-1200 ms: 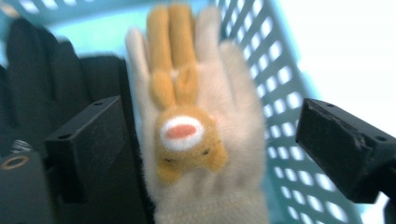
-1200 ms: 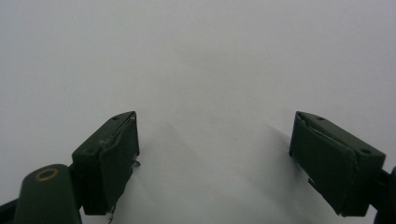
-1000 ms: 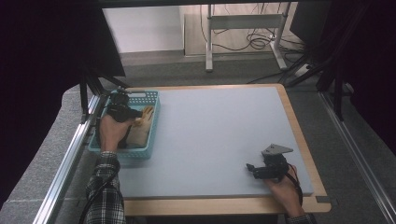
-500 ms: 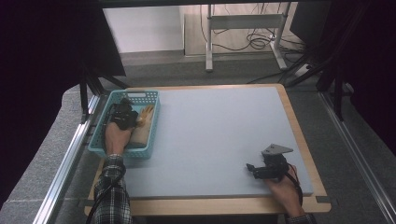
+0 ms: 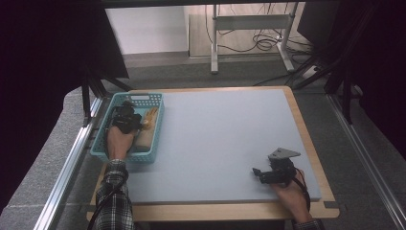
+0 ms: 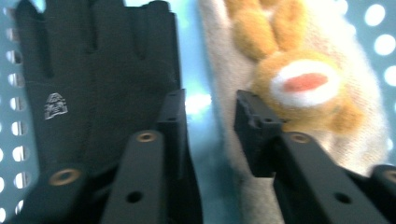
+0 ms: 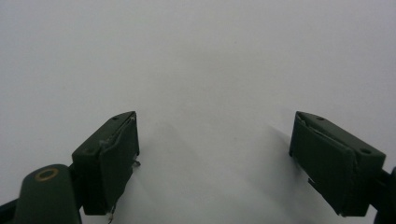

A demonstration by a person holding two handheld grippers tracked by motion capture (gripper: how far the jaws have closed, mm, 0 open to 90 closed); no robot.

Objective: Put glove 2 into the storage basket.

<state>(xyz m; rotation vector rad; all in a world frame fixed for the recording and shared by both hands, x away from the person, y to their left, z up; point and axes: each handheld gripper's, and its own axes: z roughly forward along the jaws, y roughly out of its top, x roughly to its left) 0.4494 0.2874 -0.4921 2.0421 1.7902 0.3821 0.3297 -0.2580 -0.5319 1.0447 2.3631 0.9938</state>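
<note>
Two soft things are seen inside the turquoise basket (image 5: 103,143) at the table's left edge: a black fingerless glove (image 6: 93,84) with a small pale emblem, lying flat at the left, and a cream plush toy (image 6: 299,79) with orange-yellow fuzzy parts and a white patch marked in red, lying just beside it at the right; a strip of basket floor is visible between them. The left gripper (image 6: 210,126) is held down into the basket; its jaws stand close together with a narrow gap, one jaw lying over the glove's edge and the other over the toy's cream edge; the jaws have just been closing, and whether cloth is pinched between them cannot be told. Compared with a second ago, the left gripper (image 5: 125,119) is seen lower in the basket and farther toward its back wall. At the right, near the table's front edge, the right gripper (image 5: 268,173) is seen unmoved on the grey mat (image 5: 220,139); its jaws are spread wide, with nothing between them.
</note>
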